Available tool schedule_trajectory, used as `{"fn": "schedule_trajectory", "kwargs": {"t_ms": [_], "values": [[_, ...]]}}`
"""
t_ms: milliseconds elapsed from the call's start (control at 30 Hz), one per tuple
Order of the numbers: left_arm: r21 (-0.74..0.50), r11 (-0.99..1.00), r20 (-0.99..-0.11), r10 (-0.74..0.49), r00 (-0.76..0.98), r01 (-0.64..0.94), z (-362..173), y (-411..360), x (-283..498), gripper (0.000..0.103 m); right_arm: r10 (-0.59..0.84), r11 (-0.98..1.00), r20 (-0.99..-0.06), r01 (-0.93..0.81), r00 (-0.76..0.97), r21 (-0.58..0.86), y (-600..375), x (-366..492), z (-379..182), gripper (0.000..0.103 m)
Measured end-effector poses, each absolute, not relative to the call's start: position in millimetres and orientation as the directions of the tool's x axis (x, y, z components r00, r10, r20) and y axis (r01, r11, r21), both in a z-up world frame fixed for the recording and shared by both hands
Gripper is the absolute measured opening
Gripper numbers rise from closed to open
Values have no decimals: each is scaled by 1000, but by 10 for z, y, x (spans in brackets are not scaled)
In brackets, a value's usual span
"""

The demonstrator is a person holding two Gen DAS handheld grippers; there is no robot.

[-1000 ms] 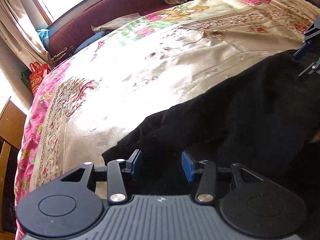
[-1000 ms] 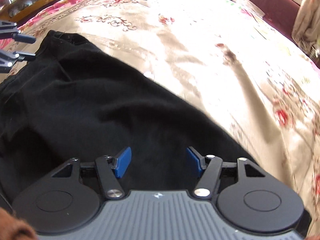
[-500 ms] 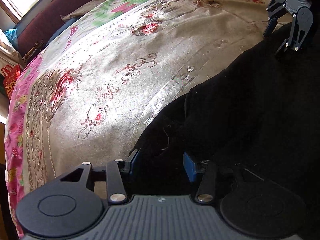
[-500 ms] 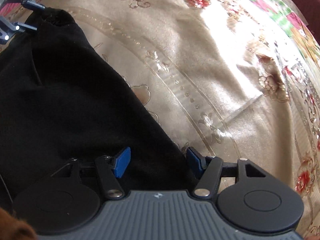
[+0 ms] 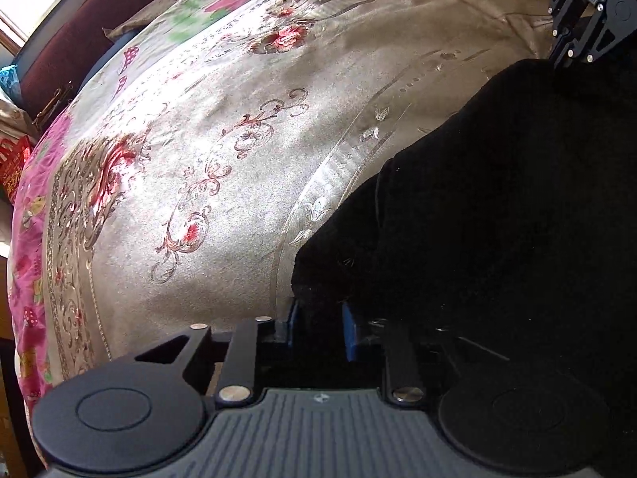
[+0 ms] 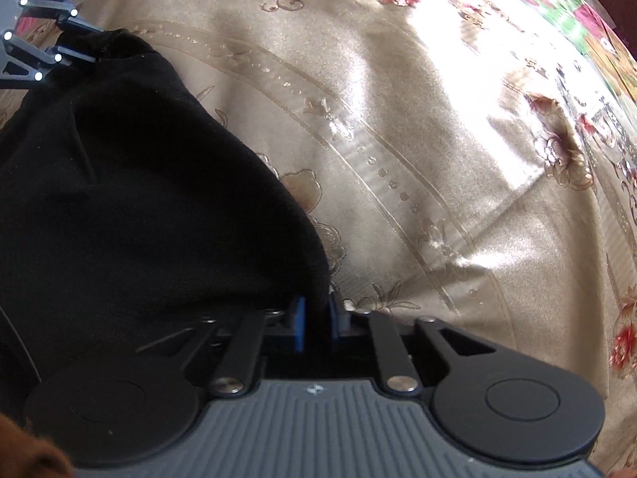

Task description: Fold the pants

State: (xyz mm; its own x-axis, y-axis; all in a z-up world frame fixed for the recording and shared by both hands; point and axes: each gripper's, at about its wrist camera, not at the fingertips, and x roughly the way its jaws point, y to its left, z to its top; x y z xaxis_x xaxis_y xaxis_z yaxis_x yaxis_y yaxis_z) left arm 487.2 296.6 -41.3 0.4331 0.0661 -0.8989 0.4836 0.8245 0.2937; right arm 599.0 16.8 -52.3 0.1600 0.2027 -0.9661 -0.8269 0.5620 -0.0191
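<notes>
Pants (image 5: 497, 207) on bedspread (image 5: 223, 159): left tool (image 5: 318, 328), right tool (image 6: 315, 322) just closed, each pinching edge; red bag (image 5: 12, 167) only in left view.

The left gripper (image 5: 318, 328) has just closed its 2 blue pads on a corner of the black pants (image 5: 497, 207), which lie on the floral bedspread (image 5: 223, 167).

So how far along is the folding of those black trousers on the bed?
Barely begun. The black fabric pants lie spread on the shiny floral bedspread, with no finished fold showing. In hand: the left gripper and the right gripper have just closed, each pinching a corner of the cloth edge. Left: lifting, folding over, smoothing.
</notes>
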Motion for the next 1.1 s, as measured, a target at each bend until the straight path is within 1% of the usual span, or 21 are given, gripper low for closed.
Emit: {"fn": "schedule_trajectory", "kwargs": {"t_ms": [67,200,300,433,500,567,633,700,800,867,933,1100], "values": [[306,819,-890,65,452,485,-337,2932,4785,26,204,550,-959,-833,196,-53,152,5878,-384,7],[311,832,-868,52,494,459,-77,2945,4519,25,243,564,-940,-823,241,-65,55,5575,42,6],[304,837,-856,30,517,455,225,2940,4115,25,284,553,-927,-832,244,-50,-40,5148,417,6],[280,846,-861,13,508,454,573,2913,3323,25,318,539,-929,-842,189,13,-174,4406,759,6],[257,856,-875,9,485,448,627,2899,2935,25,319,541,-938,-839,134,64,-219,3985,775,6],[238,869,-892,19,451,434,564,2869,2562,25,314,533,-946,-840,84,102,-254,3573,683,6],[244,883,-904,58,423,401,358,2861,2297,25,297,543,-954,-830,47,128,-264,3252,436,7],[253,897,-914,99,394,362,105,2866,2139,25,269,580,-963,-798,-3,164,-238,3037,39,7],[319,875,-902,164,399,364,-224,2781,1932,25,227,568,-974,-811,-8,140,-133,2808,-287,7],[360,860,-882,187,433,362,-281,2724,1856,25,216,564,-976,-816,-2,126,-96,2787,-311,7],[373,866,-865,193,464,334,-242,2759,1851,26,216,582,-976,-803,-2,131,-85,2853,-268,7],[404,873,-805,198,560,272,43,2902,1946,27,254,638,-966,-759,49,129,-40,2964,55,7]]}}
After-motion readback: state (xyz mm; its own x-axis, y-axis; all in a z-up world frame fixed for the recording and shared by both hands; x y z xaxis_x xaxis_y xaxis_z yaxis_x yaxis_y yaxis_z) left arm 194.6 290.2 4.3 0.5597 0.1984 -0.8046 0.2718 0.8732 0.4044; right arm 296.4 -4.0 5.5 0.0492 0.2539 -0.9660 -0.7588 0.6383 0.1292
